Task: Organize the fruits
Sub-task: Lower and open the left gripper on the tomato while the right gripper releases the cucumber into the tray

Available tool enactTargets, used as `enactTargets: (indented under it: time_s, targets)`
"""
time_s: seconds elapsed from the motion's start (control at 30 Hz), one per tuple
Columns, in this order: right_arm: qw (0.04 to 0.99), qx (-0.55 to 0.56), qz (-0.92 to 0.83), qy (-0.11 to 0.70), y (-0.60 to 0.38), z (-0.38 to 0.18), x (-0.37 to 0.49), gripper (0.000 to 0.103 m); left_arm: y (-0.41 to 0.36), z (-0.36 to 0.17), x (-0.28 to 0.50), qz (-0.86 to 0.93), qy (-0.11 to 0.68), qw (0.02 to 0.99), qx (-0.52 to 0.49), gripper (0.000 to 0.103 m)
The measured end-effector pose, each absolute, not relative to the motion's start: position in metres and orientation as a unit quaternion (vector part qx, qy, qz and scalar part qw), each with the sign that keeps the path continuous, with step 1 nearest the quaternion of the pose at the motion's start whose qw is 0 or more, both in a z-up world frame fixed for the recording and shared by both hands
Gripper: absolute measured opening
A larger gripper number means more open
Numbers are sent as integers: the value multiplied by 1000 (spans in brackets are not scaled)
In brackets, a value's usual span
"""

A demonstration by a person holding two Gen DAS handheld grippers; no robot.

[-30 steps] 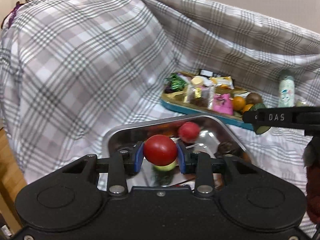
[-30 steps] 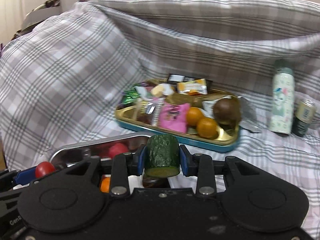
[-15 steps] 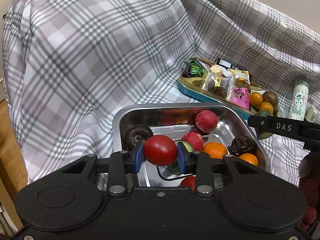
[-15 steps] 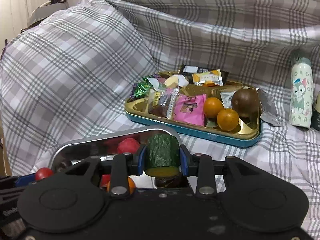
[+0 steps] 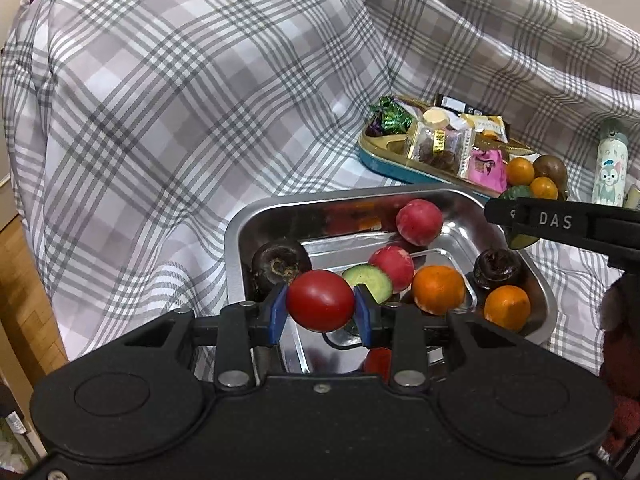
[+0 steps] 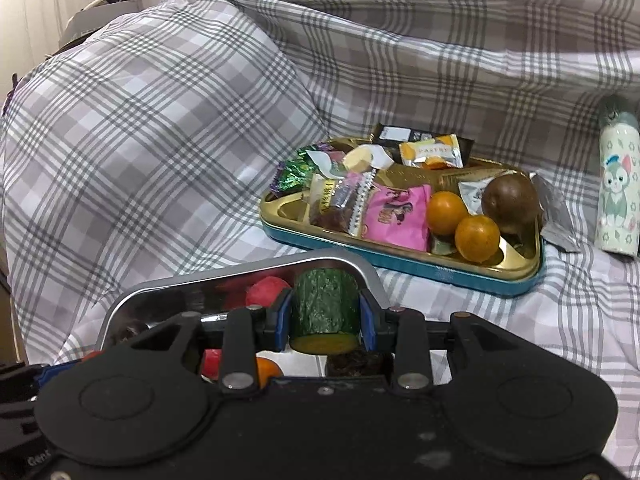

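Left gripper [image 5: 320, 307]: closed on a red tomato [image 5: 320, 300], both blue pads pressed against its sides. The tomato hangs over the near end of the steel tray [image 5: 236, 248].

Right gripper [image 6: 325, 316]: closed on a cucumber chunk [image 6: 325, 306], dark green skin facing forward, cut face downward. It is held above the near rim of the same steel tray [image 6: 360, 266]. In the left wrist view this gripper enters from the right edge, over the tray's far right corner.

Steel tray contents, left wrist view: 2 pink-red round fruits [image 5: 419, 222], 2 oranges [image 5: 439, 290], 2 dark brown round fruits [image 5: 280, 264] and 1 cucumber slice [image 5: 368, 280] lying cut face up, just behind the tomato.

Beyond the steel tray, apart from it, a teal-sided gold tin [image 6: 400, 264] rests on the plaid cloth [image 6: 160, 140]. It holds wrapped snacks [image 6: 394, 212] on its left and middle, and at its right end 2 small oranges [image 6: 478, 238] touching each other, with a brown round fruit [image 6: 510, 204] just behind them.

A white printed bottle [image 6: 616, 184] stands upright on the cloth, right of the tin.
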State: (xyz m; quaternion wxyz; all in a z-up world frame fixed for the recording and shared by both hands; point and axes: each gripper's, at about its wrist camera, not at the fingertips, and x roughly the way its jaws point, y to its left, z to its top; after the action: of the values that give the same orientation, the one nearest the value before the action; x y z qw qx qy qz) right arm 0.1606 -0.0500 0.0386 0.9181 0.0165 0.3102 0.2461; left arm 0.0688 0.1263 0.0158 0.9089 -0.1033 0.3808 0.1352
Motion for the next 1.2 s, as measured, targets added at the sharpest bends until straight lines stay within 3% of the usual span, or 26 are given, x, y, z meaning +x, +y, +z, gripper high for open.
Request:
enactTargets:
  time_s: [0.33,1.2]
  targets:
    - [917,9,254,307,-48,39,158,36,137,12,70,155,391,897,-139,44]
    - [901,-21,293,318,-69,35,119,37,128,16,62,170,374,904,-114,44]
